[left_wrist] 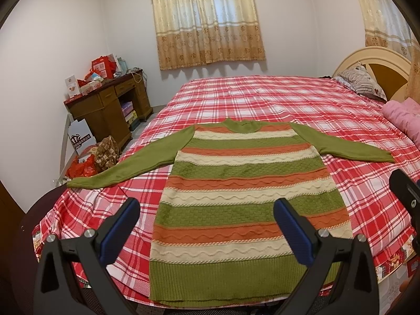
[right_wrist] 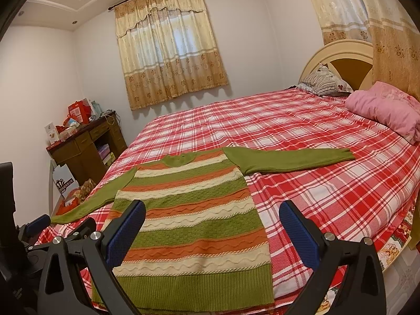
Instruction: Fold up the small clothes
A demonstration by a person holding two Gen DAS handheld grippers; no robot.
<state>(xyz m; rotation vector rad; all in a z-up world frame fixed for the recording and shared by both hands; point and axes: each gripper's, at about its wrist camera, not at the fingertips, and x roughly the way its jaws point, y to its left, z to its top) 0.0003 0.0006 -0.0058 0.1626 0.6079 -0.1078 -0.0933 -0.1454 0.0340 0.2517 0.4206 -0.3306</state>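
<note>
A knitted sweater [left_wrist: 244,183] [right_wrist: 189,210] with green, orange and cream stripes lies flat on the plaid bed [left_wrist: 262,94] [right_wrist: 315,183], both green sleeves spread out to the sides, hem toward me. My left gripper [left_wrist: 207,210] hovers open above the lower part of the sweater, holding nothing. My right gripper [right_wrist: 212,212] is open too, above the sweater's lower right side and the sheet beside it. In the left wrist view the right gripper's edge [left_wrist: 404,191] shows at the right; in the right wrist view the left gripper [right_wrist: 39,223] shows at the left.
A pink folded blanket [right_wrist: 386,110] and a striped pillow [right_wrist: 325,81] lie by the headboard. A brown desk [left_wrist: 110,102] with boxes stands left of the bed, with bags [left_wrist: 92,160] on the floor near it. Curtains cover the windows.
</note>
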